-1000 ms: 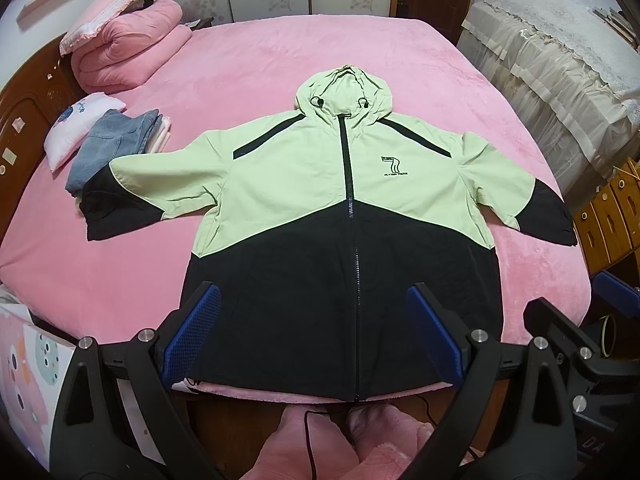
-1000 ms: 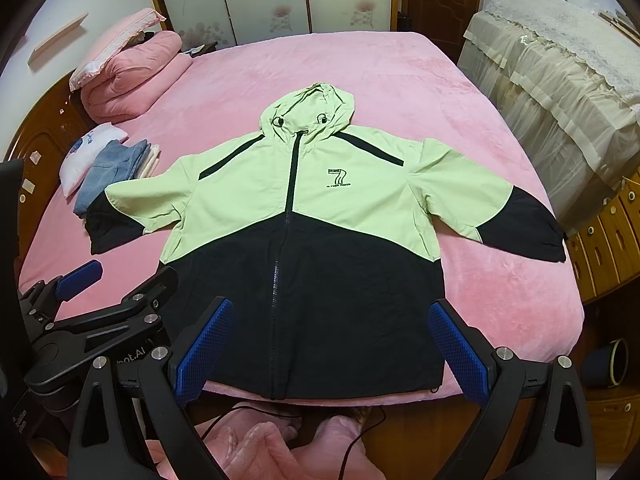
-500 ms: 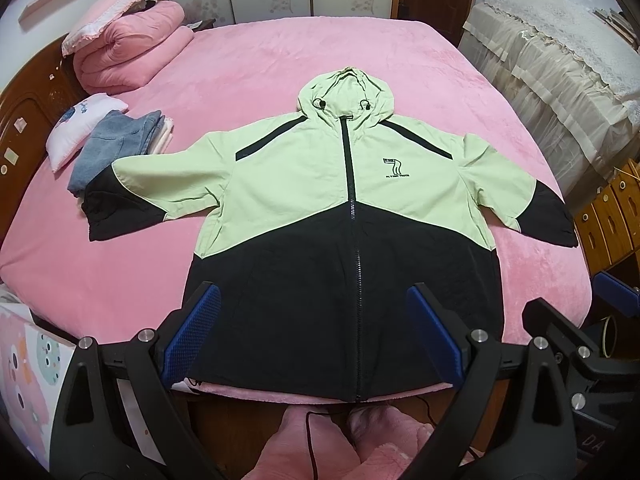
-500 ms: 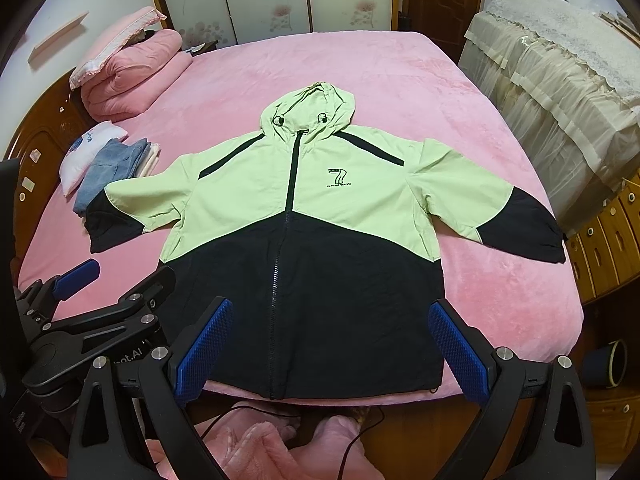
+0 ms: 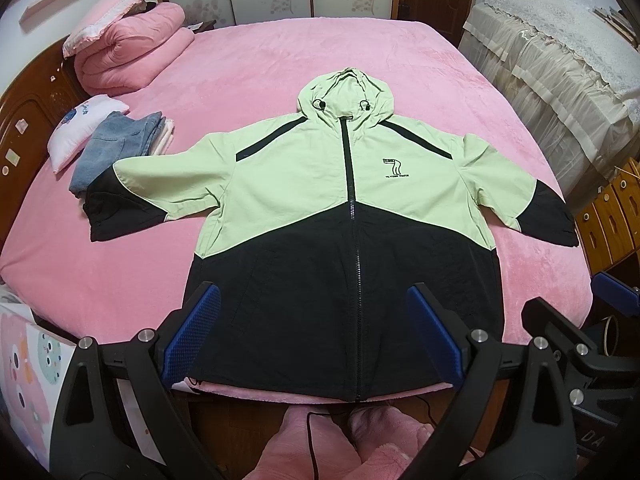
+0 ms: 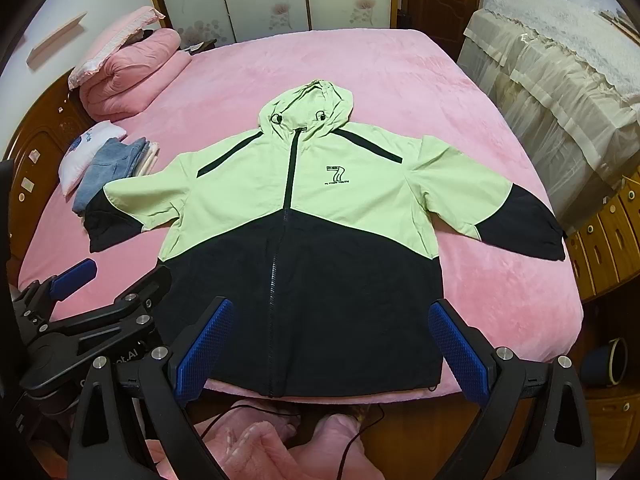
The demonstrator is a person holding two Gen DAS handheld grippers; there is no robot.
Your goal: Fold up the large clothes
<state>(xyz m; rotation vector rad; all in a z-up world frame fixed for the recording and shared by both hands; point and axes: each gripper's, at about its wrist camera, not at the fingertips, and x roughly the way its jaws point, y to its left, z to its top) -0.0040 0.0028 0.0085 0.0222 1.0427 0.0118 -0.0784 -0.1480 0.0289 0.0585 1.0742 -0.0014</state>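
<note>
A light green and black hooded jacket (image 5: 340,216) lies flat and zipped on the pink bed (image 5: 304,56), front up, sleeves spread, hem at the near edge. It also shows in the right wrist view (image 6: 296,224). My left gripper (image 5: 314,334) is open and empty, held above the hem. My right gripper (image 6: 330,342) is open and empty, also above the hem. The left gripper shows at the left of the right wrist view (image 6: 108,292). The right gripper shows at the right edge of the left wrist view (image 5: 576,320).
Folded jeans (image 5: 116,148) and a small white pillow (image 5: 80,128) lie by the left sleeve. A rolled pink quilt (image 5: 132,52) sits at the far left. A lace-covered cabinet (image 5: 560,52) and wooden drawers (image 5: 616,212) stand to the right. Pink slippers (image 5: 344,440) below.
Both grippers have drifted very slightly; the jacket has not moved and both stay open.
</note>
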